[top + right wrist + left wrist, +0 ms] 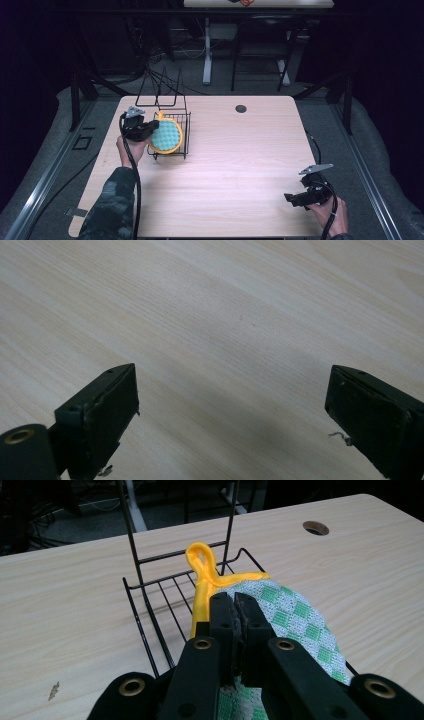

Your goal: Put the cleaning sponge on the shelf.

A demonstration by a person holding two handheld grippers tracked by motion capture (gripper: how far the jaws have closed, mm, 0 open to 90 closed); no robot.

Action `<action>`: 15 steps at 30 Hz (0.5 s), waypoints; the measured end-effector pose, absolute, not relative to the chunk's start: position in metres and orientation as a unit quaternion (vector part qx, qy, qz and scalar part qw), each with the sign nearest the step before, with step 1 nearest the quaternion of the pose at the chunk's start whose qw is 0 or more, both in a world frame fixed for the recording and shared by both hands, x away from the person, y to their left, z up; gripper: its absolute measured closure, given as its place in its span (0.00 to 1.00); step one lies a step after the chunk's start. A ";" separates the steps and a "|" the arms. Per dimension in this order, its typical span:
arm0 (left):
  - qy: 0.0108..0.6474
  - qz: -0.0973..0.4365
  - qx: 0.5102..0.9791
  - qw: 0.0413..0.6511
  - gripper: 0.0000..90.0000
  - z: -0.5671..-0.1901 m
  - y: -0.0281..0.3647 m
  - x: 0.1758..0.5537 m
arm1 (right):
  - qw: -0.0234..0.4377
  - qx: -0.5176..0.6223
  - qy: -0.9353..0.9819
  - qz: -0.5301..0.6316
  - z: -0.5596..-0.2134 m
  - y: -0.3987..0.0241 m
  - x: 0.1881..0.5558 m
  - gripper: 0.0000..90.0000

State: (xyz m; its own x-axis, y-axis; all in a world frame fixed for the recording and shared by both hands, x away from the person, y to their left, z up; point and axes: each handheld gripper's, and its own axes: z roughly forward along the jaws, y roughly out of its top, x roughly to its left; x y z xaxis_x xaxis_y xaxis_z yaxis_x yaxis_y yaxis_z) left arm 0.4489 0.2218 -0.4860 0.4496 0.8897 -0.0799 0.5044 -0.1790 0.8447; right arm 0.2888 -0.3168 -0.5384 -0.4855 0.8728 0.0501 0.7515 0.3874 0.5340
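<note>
Round checked potholder [295,615] — wire rack [150,625]

High view overlooks the table [240,165]; 2 tong cameras sit close, sharing its wood.

The potholder [295,617] is green-and-white checked with a yellow border. The wire rack [150,625] is black. The desk [240,165] is pale wood-grain.
</note>
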 end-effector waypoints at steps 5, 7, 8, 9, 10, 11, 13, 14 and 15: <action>0.484 0.213 0.730 0.433 0.97 -0.492 0.222 0.456 | 0.120 0.492 0.824 0.252 -0.538 -0.317 0.289 0.07; 0.487 0.211 0.729 0.432 0.97 -0.494 0.221 0.459 | 0.120 0.492 0.824 0.252 -0.539 -0.317 0.289 0.07; 0.486 0.209 0.731 0.431 0.97 -0.495 0.222 0.460 | 0.120 0.492 0.824 0.252 -0.539 -0.317 0.289 0.07; 0.485 0.208 0.732 0.431 0.97 -0.496 0.222 0.461 | 0.120 0.492 0.824 0.252 -0.539 -0.317 0.288 0.07; 0.487 0.204 0.734 0.428 0.97 -0.497 0.221 0.462 | 0.121 0.492 0.825 0.252 -0.538 -0.318 0.288 0.07; 0.486 0.205 0.734 0.428 0.97 -0.498 0.221 0.463 | 0.121 0.492 0.825 0.252 -0.538 -0.318 0.288 0.07; 0.487 0.205 0.734 0.426 0.97 -0.499 0.221 0.465 | 0.121 0.492 0.825 0.251 -0.539 -0.318 0.288 0.07; 0.487 0.201 0.735 0.426 0.97 -0.501 0.221 0.467 | 0.120 0.492 0.825 0.252 -0.539 -0.318 0.288 0.07; 0.487 0.200 0.737 0.423 0.97 -0.502 0.221 0.468 | 0.120 0.492 0.825 0.252 -0.539 -0.318 0.288 0.07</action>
